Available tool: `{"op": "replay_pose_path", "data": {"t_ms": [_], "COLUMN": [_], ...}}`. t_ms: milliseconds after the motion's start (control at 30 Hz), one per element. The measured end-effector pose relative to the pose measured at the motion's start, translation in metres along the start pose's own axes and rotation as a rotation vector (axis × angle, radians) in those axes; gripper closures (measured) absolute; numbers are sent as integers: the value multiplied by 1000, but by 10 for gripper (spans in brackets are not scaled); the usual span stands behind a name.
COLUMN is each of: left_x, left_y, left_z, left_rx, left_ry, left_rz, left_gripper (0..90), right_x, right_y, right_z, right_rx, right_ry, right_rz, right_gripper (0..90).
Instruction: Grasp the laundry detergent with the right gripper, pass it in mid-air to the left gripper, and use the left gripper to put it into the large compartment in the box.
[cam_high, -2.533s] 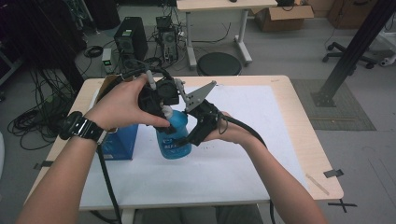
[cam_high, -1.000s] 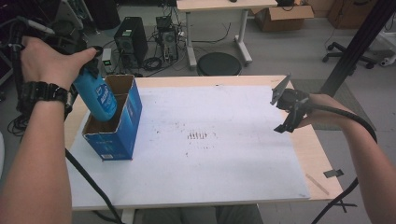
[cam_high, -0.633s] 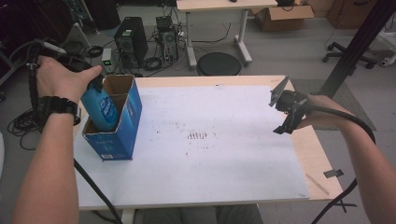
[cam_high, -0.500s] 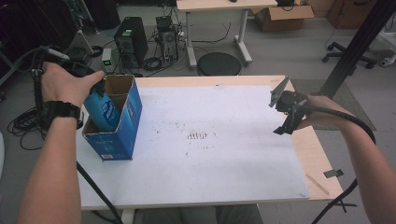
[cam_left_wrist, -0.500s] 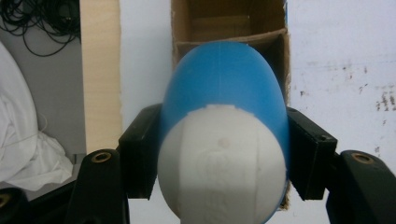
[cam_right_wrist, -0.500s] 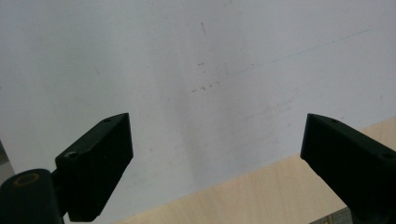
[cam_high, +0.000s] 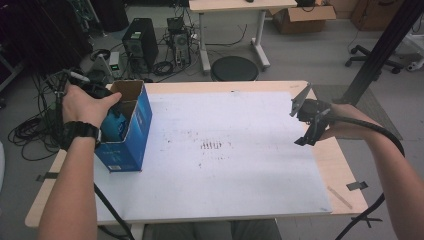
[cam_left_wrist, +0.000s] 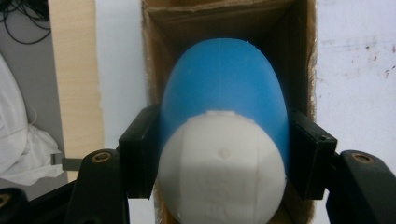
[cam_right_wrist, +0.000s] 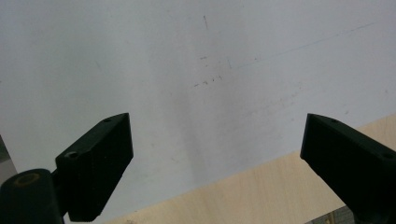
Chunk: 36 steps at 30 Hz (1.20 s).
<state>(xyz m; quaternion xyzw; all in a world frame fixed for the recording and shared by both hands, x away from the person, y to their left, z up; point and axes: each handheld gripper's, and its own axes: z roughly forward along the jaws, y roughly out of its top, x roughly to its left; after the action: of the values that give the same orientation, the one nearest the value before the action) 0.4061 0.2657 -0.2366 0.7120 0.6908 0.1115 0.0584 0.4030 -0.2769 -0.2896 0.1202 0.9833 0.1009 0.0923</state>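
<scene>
A blue bottle (cam_left_wrist: 223, 84) with a white cap (cam_left_wrist: 223, 172) is clamped between the pads of my left gripper (cam_left_wrist: 223, 149), which is shut on it. The bottle (cam_high: 116, 127) sits low inside an open blue cardboard box (cam_high: 132, 137) at the table's left edge, and the hand covers most of that gripper in the high view. In the left gripper view the box's brown inner walls (cam_left_wrist: 285, 32) surround the bottle. My right gripper (cam_high: 303, 120) hovers over the table's right side, open with nothing between its jaws (cam_right_wrist: 215, 158).
A white sheet (cam_high: 225, 160) covers most of the wooden table (cam_high: 345, 165), with small dark marks at its middle. Beyond the far edge are a round black stool (cam_high: 235, 69), a computer tower (cam_high: 140, 45) and cables. A black pole (cam_high: 382, 47) stands at the right.
My left hand has lowered the blue bottle from above the box down into it. The right gripper has stayed where it was, open.
</scene>
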Motion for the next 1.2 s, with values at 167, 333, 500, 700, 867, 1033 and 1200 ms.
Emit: {"op": "replay_pose_path", "data": {"t_ms": [167,333,500,700,867,1033,1200], "left_x": [-1,-1,-2,-2,-2,-2,-5], "left_y": [-1,-3,-4,-5,-5,-5,-5], "left_z": [12,22,30,36,36,36,37], "left_rx": [20,35,48,48,52,57,59], "left_ry": [-5,-5,1,-3,-2,-2,2], "left_rz": [2,3,8,6,15,16,24], "left_gripper": [382,382,383,382,382,381,379], "right_x": [0,0,1,1,1,2,3], "right_y": [0,1,1,3,3,4,3], "right_z": [2,3,4,5,5,6,6], "right_rx": [2,4,5,6,7,7,8], "right_ry": [1,4,4,7,5,8,8], "right_rz": [-3,-2,-2,-5,-4,-7,-5], "right_gripper": [92,92,91,92,92,92,92]}}
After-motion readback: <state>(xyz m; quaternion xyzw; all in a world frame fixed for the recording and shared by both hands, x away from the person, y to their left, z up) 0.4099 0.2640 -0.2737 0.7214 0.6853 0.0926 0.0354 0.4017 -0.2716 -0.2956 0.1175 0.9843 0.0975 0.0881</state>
